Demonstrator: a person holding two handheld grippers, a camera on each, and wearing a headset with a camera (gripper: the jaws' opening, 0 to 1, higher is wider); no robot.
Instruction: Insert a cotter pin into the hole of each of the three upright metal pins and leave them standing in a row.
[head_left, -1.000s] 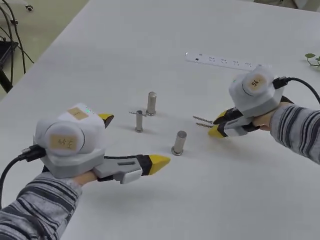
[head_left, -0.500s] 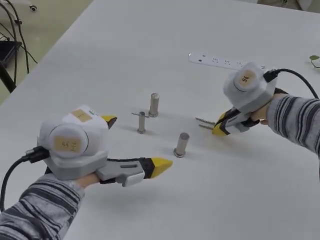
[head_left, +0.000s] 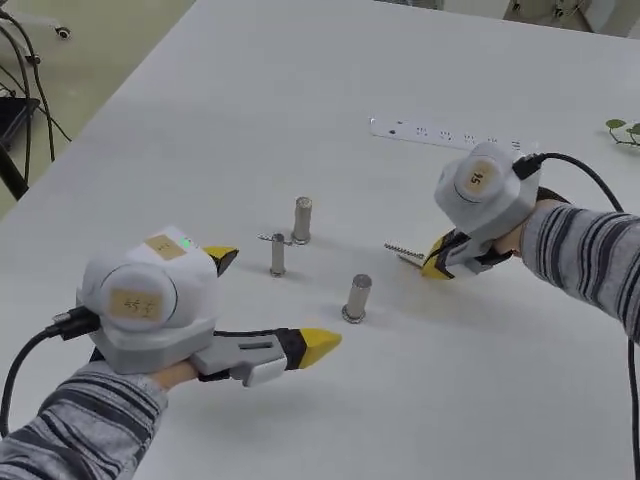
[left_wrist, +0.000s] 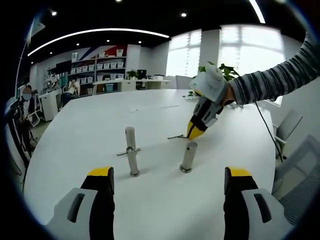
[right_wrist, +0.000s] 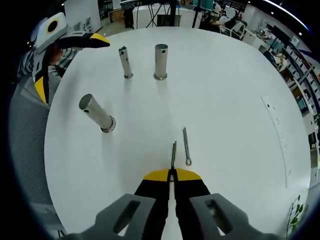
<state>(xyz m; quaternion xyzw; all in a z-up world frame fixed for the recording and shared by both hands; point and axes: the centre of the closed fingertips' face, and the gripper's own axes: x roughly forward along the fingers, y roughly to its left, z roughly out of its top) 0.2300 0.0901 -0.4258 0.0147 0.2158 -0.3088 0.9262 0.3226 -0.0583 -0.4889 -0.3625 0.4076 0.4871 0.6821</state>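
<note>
Newly gripping one cotter (right_wrist: 173, 155) in the clamped right tongs (right_wrist: 172, 175) at frame bottom, leaving the spare (right_wrist: 186, 146) lying beside it on the bench (right_wrist: 225, 75). Holding left tongs (head_left: 273, 300) wide at lower left; probably heading next for a bare post (head_left: 356, 298).

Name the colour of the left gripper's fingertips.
Yellow: fingertips of the left gripper, clearest in the head view.

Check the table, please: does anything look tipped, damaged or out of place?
Nothing tipped or damaged. The three pins stand upright, but in a triangle, not a row. One cotter pin lies loose by the right gripper.
</note>
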